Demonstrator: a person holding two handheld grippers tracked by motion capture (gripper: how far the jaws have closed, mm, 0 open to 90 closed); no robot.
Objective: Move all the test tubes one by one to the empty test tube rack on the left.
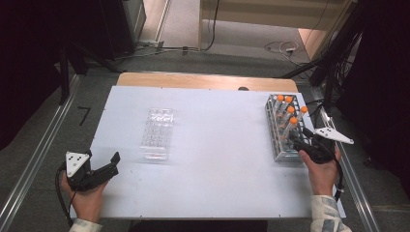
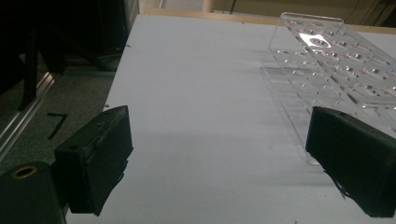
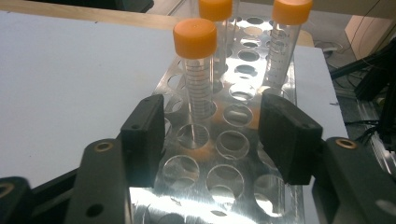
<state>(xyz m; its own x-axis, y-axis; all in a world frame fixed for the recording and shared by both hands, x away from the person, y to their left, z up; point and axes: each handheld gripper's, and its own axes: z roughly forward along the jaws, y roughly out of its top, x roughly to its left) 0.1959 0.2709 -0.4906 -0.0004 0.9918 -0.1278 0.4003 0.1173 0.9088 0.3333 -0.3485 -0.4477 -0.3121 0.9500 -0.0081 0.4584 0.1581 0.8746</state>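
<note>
Right gripper view puts the right gripper (image 3: 212,135), half open and empty, short of the nearest tube (image 3: 198,70) in the rack (image 3: 233,140); centre it, then close gently.

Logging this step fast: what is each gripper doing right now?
Left gripper: open, holding nothing.
Right gripper: open over the metal tube rack, pads not touching the orange-capped clear tube.

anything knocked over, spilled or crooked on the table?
Nothing stands out. The orange-capped tubes stand upright in the metal rack, the clear empty rack lies flat and square to the table, and no spill or damage shows.
</note>
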